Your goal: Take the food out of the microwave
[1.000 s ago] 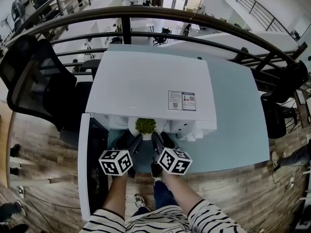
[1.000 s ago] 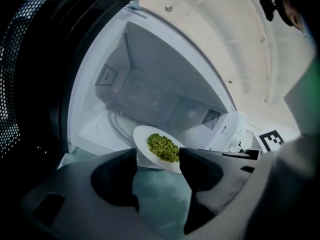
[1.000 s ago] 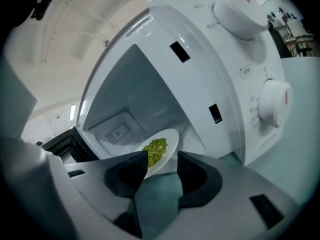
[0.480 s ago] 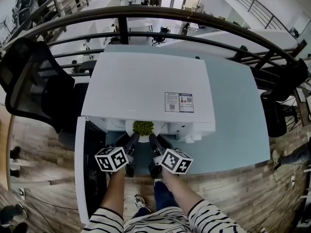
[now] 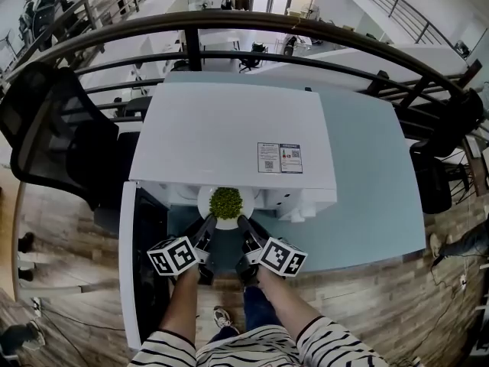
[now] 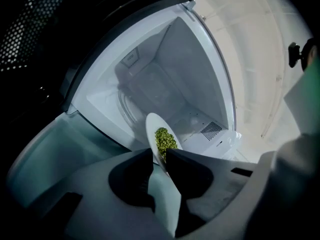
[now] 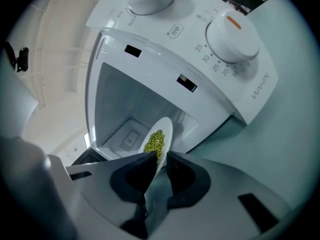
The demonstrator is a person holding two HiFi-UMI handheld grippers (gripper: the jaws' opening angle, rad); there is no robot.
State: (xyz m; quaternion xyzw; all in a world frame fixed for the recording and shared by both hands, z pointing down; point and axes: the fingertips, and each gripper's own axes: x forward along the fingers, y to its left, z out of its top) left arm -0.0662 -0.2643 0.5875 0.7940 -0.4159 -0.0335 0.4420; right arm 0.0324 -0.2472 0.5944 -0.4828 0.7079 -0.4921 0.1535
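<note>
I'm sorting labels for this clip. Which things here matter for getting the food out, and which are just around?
Job: microwave, open door, plate, peas, left gripper and right gripper, jaws just closed onto the plate's rim.
Around: table, chair, railing.

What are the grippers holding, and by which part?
Left gripper and right gripper, jaws just closed further, each pinch the near rim of the white plate of peas.
</note>
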